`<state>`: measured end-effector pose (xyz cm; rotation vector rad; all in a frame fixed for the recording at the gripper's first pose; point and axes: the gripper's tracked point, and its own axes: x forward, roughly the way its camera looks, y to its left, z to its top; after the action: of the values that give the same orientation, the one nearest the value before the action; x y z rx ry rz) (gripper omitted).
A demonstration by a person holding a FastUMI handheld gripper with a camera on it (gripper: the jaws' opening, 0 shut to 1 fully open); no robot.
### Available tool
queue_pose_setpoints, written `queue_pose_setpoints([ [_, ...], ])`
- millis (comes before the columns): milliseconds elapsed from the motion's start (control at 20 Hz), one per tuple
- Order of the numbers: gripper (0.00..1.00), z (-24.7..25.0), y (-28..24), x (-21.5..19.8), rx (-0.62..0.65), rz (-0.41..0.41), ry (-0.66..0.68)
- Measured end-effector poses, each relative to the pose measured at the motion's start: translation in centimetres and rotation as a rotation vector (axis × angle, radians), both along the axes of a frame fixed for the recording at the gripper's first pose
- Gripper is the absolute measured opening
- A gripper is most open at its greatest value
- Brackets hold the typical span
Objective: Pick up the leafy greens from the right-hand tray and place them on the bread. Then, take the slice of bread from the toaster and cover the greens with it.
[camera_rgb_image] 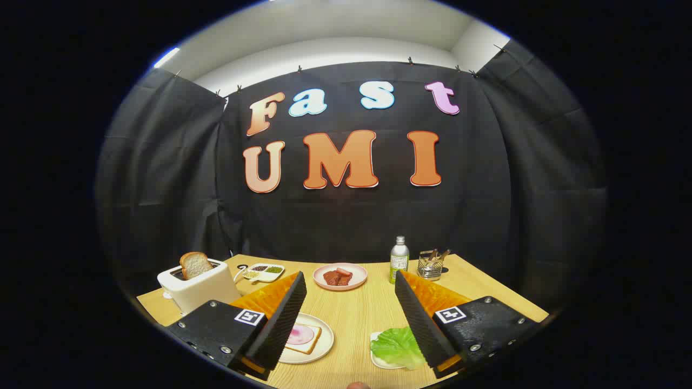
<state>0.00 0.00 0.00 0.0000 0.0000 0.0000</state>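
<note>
On wooden table (357,319), seen from gripper view: gripper (350,281) held above table, fingers (286,313) spread wide apart, nothing between them, nothing gripped. Below left finger, partly hidden by it, white plate (321,348) with slice of bread (311,340) and pink round slice (299,335) on top. Just beside inner edge of right finger, leafy greens (397,347) lying on small white tray (377,359). Beyond left finger, white toaster (197,286) with second bread slice (194,264) standing up out of slot. Further ahead between fingers, pink plate (340,283) with red meat pieces (337,277). Near far edge, bottle (399,259), wire holder (431,266), small divided dish (264,272).
</note>
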Motion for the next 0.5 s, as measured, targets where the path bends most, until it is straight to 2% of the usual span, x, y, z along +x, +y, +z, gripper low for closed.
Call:
queue_pose_setpoints([
  [500, 0.99, -1.1, -1.8, 0.6, -0.012, -0.029, 0.002],
])
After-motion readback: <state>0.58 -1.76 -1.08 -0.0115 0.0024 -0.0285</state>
